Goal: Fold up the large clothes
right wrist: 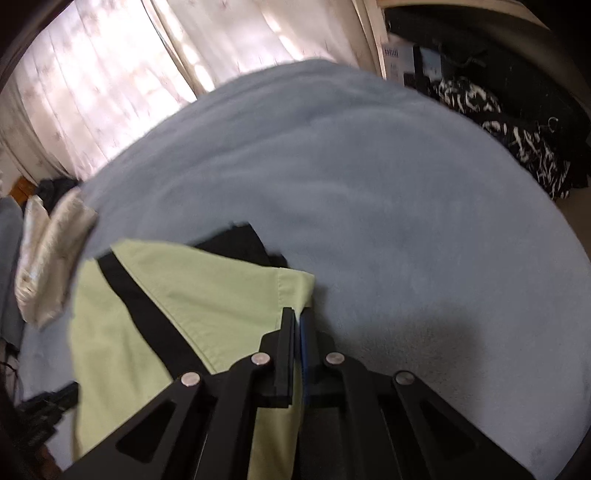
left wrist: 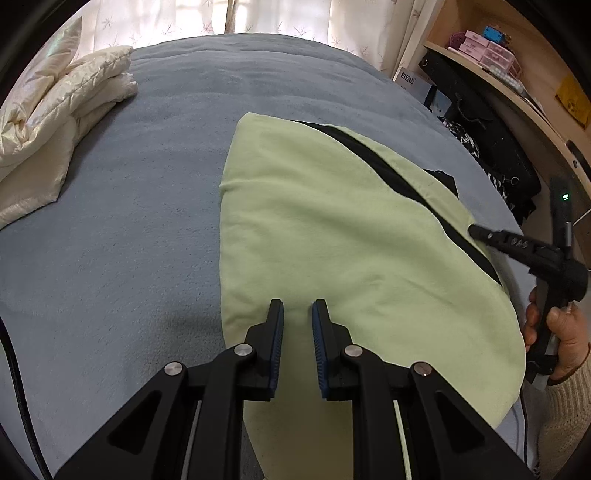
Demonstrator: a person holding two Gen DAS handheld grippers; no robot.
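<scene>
left wrist view: nearest the lens, the left gripper (left wrist: 297,308) is being held just above the near part of the light green garment (left wrist: 332,240), its jaws parted by a narrow gap with nothing between them, probably so that the cloth can be pressed or steadied while the other side is being worked. the garment is lying flat on the blue blanket (left wrist: 129,221) covering the bed, already doubled over, with a black stripe (left wrist: 373,158) being shown along its far right side. at that right edge the right gripper (left wrist: 474,230) is being held low against the cloth; in the right wrist view its jaws (right wrist: 297,314) are being kept closed on the garment's hemmed corner, apparently so that this edge can be carried over for the next fold, which is judged not yet done. farther off to the left, a cream quilt (left wrist: 55,122) is lying folded, out of the way, and beyond the bed pale curtains (left wrist: 277,18) are hanging.
</scene>
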